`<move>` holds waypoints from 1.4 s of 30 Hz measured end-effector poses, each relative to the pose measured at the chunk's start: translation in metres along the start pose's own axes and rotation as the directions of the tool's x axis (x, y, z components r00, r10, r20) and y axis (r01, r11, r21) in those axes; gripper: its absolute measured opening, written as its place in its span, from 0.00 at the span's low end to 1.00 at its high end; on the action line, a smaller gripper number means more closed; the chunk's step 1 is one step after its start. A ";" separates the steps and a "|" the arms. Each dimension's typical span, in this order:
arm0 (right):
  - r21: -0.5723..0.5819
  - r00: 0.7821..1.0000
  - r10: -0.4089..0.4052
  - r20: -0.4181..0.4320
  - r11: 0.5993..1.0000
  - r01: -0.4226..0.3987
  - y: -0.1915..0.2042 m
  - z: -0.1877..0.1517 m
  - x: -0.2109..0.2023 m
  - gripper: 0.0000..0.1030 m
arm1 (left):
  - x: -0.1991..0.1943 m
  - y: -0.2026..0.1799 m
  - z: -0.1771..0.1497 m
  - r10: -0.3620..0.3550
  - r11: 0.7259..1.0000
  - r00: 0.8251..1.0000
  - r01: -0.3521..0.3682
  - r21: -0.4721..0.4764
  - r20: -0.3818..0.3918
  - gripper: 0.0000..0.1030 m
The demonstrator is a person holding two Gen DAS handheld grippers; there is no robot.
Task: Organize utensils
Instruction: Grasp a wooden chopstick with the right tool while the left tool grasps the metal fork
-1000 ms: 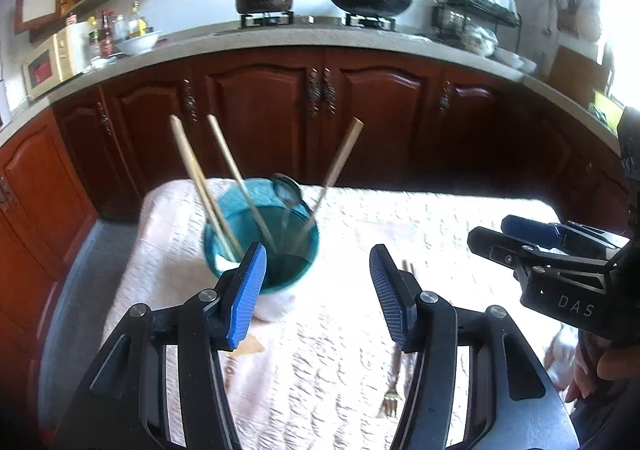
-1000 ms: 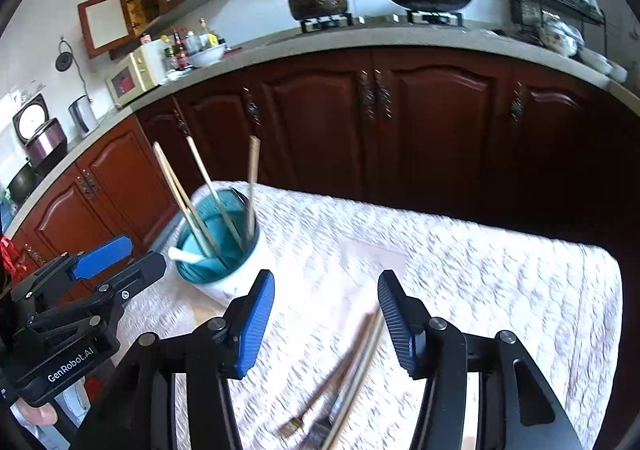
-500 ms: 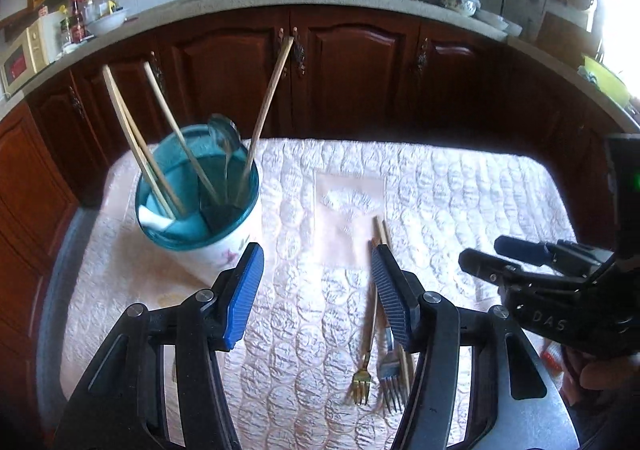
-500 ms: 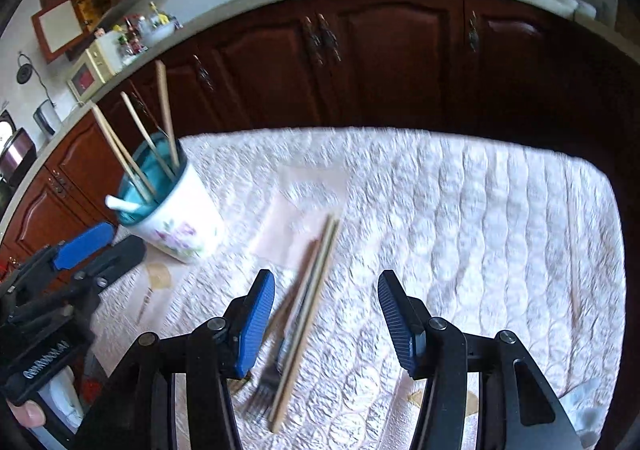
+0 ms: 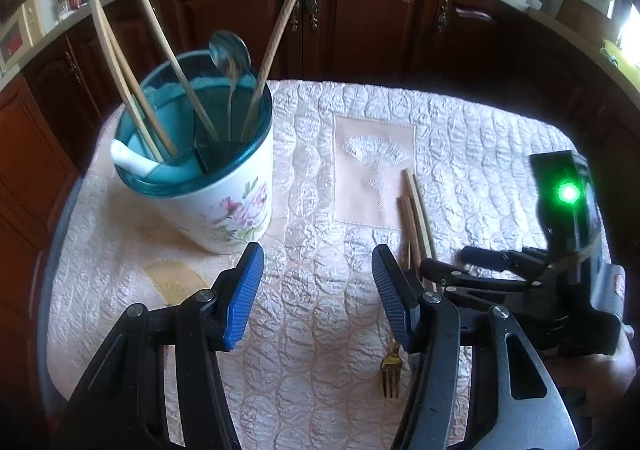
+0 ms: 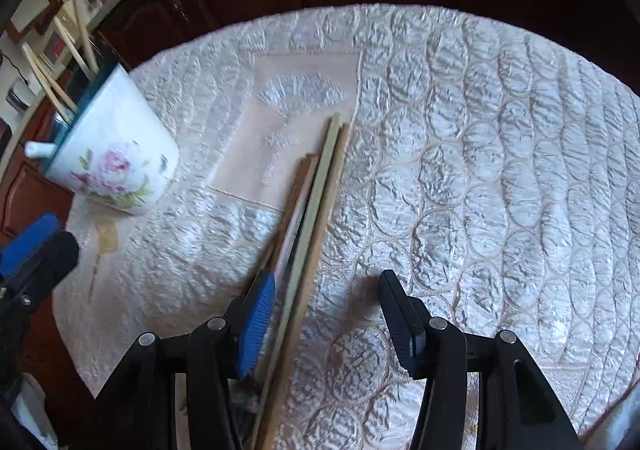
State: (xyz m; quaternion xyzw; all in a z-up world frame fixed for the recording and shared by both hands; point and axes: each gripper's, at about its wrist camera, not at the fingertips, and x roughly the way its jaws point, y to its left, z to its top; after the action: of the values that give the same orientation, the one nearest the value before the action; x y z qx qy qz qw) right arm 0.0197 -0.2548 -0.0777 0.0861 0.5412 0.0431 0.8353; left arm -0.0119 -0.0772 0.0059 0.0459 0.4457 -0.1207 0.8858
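A white flowered utensil holder (image 5: 224, 201) with a teal rim stands at the left of the table and holds several chopsticks, a metal spoon (image 5: 229, 49) and a white spoon. Loose chopsticks (image 5: 416, 205) and a gold fork (image 5: 390, 372) lie on the cloth to its right. My left gripper (image 5: 318, 254) hangs open and empty over bare cloth, just right of the holder. My right gripper (image 6: 327, 278) is open low over the loose chopsticks (image 6: 320, 189), which run between its fingers close to the left pad. The holder (image 6: 116, 157) sits to its far left.
A quilted white cloth (image 6: 480, 169) covers the table, with a yellowish stain (image 5: 176, 278) near the holder. Dark wooden cabinets (image 5: 368, 21) and a countertop stand beyond the far edge. A hand (image 5: 592, 370) holds the right gripper (image 5: 444, 260). The left gripper (image 6: 44, 246) shows at the left edge.
Both grippers have come down and tipped toward the table. The right one has sunk onto the loose chopsticks, which now run between its fingers. Neither pair of jaws has changed width.
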 end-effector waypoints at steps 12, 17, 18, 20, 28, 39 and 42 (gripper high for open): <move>0.071 0.986 -0.165 0.028 0.984 0.162 -0.076 -0.011 -0.033 0.50 | 0.051 -0.031 0.014 -0.097 0.994 0.991 0.101 0.039 -0.088 0.54; 0.141 0.996 -0.064 0.059 0.989 0.055 -0.102 -0.002 -0.048 0.50 | 0.077 -0.052 0.026 -0.150 0.986 0.980 0.159 0.059 -0.130 0.50; 0.137 0.996 -0.059 0.065 0.989 0.050 -0.104 -0.001 -0.050 0.50 | 0.080 -0.054 0.027 -0.158 0.984 0.977 0.167 0.059 -0.141 0.47; 0.124 0.996 -0.048 0.071 0.992 0.039 -0.106 0.001 -0.054 0.50 | 0.094 -0.061 0.032 -0.156 0.982 0.972 0.171 0.075 -0.176 0.39; 0.099 0.998 -0.014 0.067 0.995 0.007 -0.089 0.025 -0.036 0.50 | 0.127 -0.078 0.039 -0.147 0.976 0.960 0.179 0.121 -0.238 0.28; 0.023 0.997 0.075 0.010 0.997 -0.075 -0.047 0.065 0.010 0.38 | 0.138 -0.062 0.057 -0.210 0.971 0.946 0.231 0.062 -0.247 0.11; 0.002 0.998 0.064 -0.013 0.998 -0.064 -0.038 0.075 0.028 0.30 | 0.133 -0.050 0.057 -0.243 0.966 0.940 0.256 0.023 -0.240 0.10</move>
State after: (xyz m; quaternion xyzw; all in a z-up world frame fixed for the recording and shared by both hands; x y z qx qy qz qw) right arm 0.0988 -0.2949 -0.0799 0.1037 0.5435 0.0699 0.8300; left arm 0.0963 -0.1593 -0.0654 0.0269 0.5462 -0.2378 0.8028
